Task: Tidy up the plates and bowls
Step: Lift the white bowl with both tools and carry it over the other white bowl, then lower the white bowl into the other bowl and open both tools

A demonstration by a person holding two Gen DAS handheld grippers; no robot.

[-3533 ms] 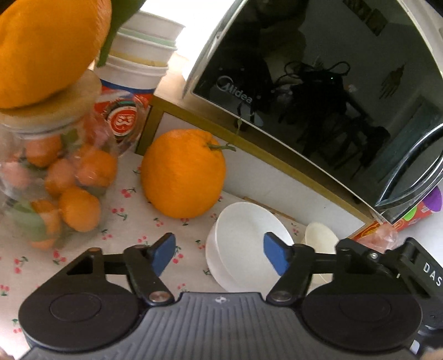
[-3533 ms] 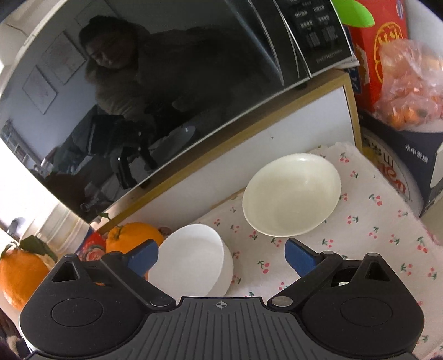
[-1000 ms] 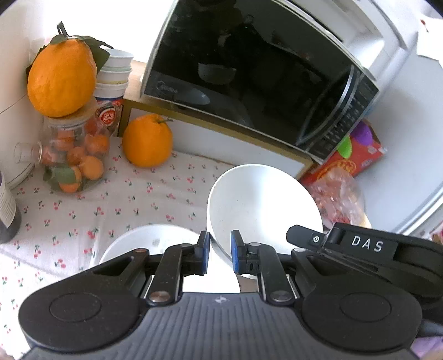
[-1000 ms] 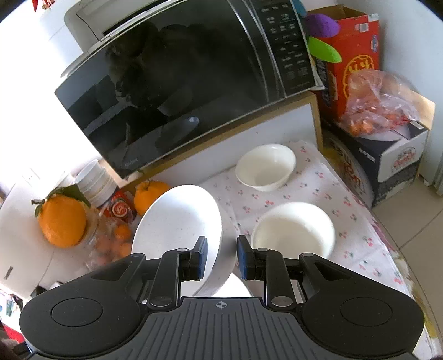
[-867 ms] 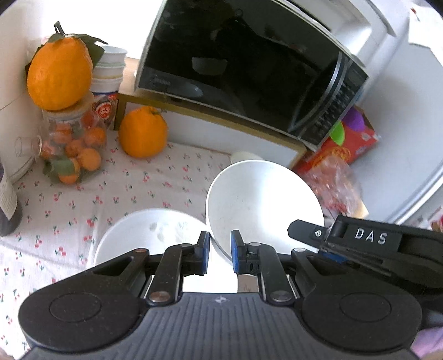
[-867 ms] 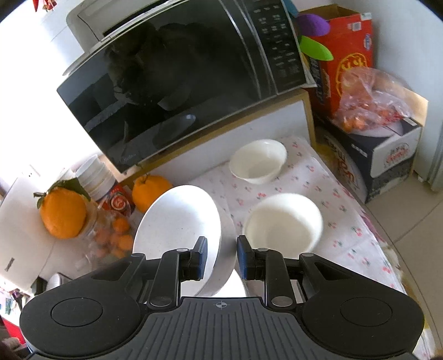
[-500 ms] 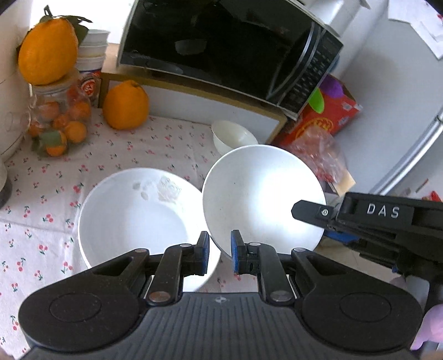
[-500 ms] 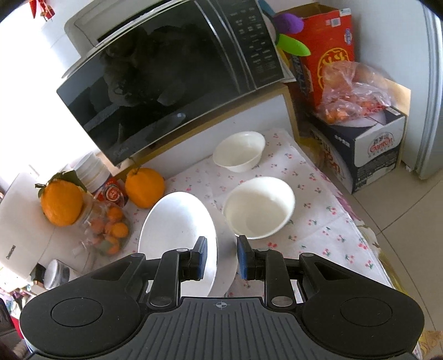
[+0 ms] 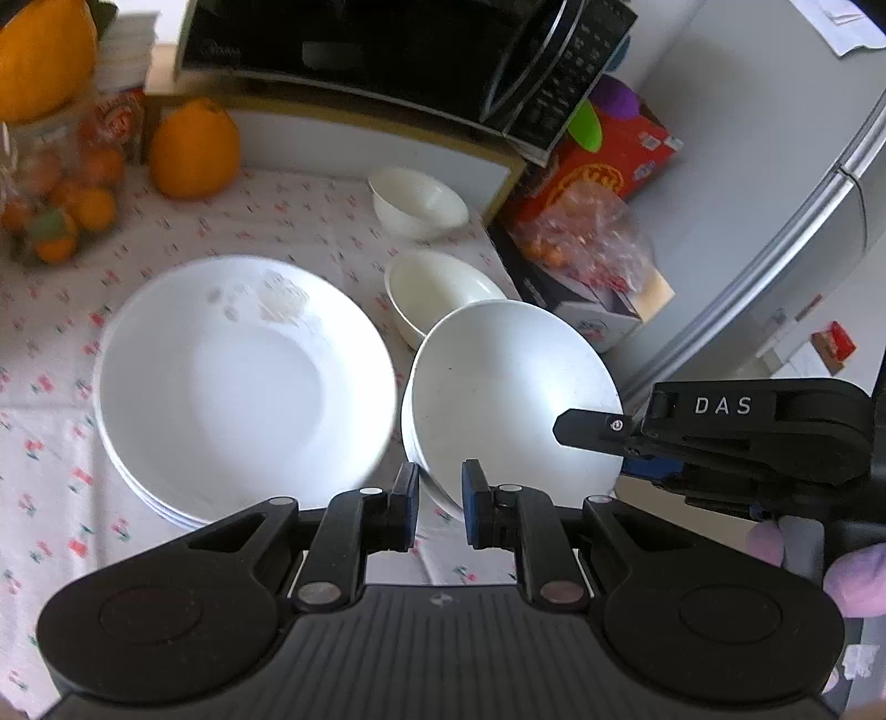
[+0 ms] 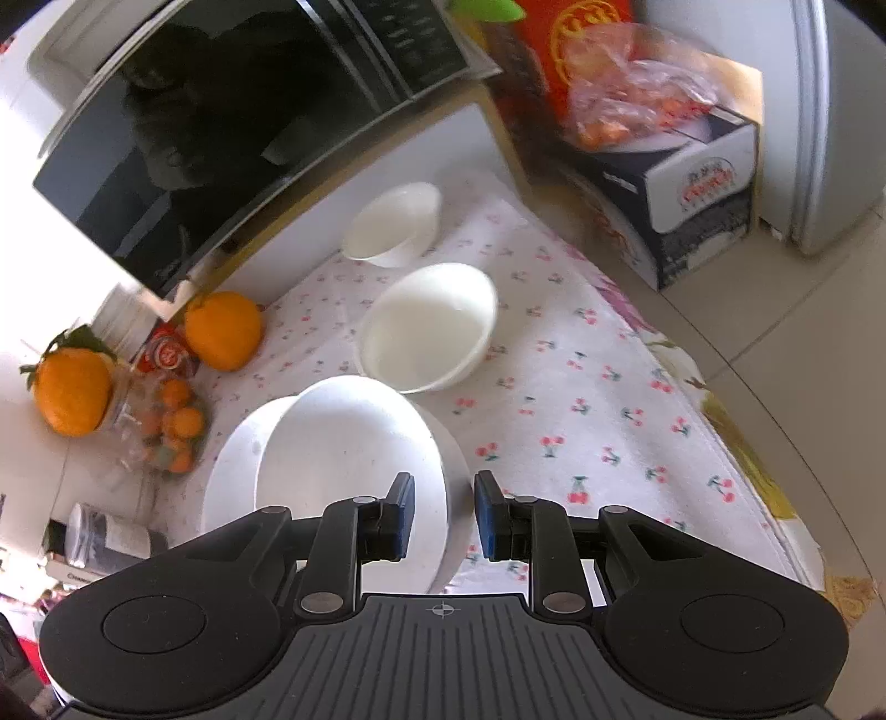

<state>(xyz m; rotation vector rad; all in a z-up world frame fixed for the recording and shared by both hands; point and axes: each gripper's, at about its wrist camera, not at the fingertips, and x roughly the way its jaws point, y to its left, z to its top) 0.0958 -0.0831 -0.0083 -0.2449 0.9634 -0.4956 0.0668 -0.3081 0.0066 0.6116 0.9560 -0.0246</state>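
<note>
My left gripper (image 9: 437, 487) is shut on the near rim of a deep white bowl (image 9: 509, 387); a second rim shows just under it, like a nested bowl. My right gripper (image 10: 443, 493) is shut on the same bowl (image 10: 343, 448) at its right rim, and its fingers (image 9: 587, 429) show in the left wrist view. The bowl hangs tilted, low over the tablecloth, right beside a stack of white plates (image 9: 232, 376). Two smaller cream bowls stand farther back, one (image 9: 437, 282) nearer and one (image 9: 418, 202) by the microwave shelf.
A black microwave (image 9: 360, 50) on a shelf fills the back. A big orange (image 9: 194, 149) and a jar of small oranges (image 9: 50, 199) stand back left. A red box (image 9: 603, 160) and bagged fruit (image 9: 587, 238) sit right, past the table edge (image 10: 736, 443).
Both grippers have carried the bowl back from the microwave and down toward the table. The plate stack has come fully into view on its left, and the two small bowls now lie beyond it.
</note>
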